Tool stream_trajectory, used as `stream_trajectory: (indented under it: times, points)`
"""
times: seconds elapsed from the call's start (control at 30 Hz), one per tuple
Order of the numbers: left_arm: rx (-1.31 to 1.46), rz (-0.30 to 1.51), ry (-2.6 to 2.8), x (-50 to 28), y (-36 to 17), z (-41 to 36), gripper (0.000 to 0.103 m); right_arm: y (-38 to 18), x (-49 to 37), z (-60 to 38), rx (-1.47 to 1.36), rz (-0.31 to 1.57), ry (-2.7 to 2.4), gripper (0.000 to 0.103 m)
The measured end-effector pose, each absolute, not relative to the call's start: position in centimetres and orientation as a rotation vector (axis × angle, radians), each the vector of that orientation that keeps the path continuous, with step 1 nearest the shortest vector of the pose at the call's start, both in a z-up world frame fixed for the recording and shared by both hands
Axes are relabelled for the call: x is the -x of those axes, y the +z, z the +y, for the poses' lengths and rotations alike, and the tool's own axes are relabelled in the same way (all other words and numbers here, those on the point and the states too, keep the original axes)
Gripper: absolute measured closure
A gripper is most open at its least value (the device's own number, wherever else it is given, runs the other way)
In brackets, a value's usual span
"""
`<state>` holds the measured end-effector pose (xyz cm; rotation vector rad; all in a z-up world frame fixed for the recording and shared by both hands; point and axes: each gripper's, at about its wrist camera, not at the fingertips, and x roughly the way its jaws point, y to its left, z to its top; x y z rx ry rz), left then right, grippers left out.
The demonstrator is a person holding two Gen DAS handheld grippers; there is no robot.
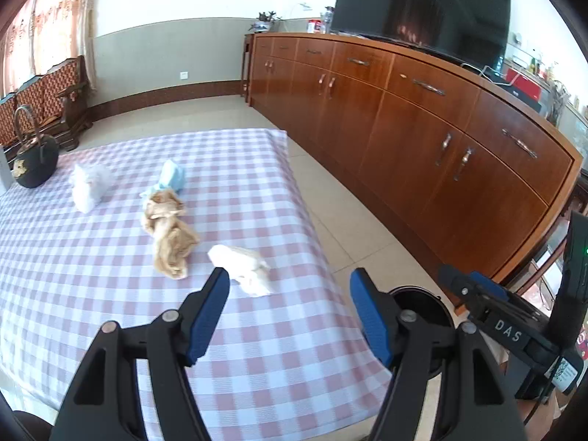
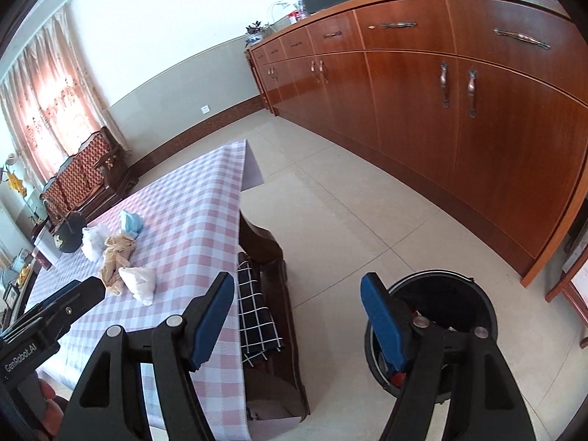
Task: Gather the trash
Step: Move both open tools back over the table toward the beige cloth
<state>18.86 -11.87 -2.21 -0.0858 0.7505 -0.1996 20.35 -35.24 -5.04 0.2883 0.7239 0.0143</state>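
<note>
Several pieces of crumpled trash lie on a pink-checked tablecloth [image 1: 92, 275]: a white tissue wad [image 1: 242, 268] nearest, a tan crumpled paper [image 1: 169, 235], a blue wad [image 1: 172, 178] and a white plastic wad [image 1: 88, 185]. My left gripper [image 1: 288, 294] is open and empty, just short of the white tissue wad. My right gripper [image 2: 297, 301] is open and empty, held over the floor beside the table, with a black trash bin [image 2: 441, 308] behind its right finger. The trash also shows in the right wrist view: white tissue wad [image 2: 139, 283], tan paper [image 2: 115, 257], blue wad [image 2: 130, 222]. The bin also shows in the left wrist view [image 1: 422, 305].
A black teapot [image 1: 35, 161] stands at the table's far left. A long wooden sideboard [image 1: 422, 139] with a TV [image 1: 422, 3] runs along the right. A wooden bench with a checked cushion [image 2: 257, 312] sits by the table edge. Tiled floor [image 2: 349, 202] lies between.
</note>
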Motion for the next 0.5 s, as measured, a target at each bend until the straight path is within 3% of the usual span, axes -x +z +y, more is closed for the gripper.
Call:
stream_trajectory:
  times: [0.5]
  points:
    - [0.139, 0.756, -0.014, -20.3, -5.3, -1.8, 0.034, -6.0, -24.3, -24.2, -0.19, 0.757, 0.225, 0.03]
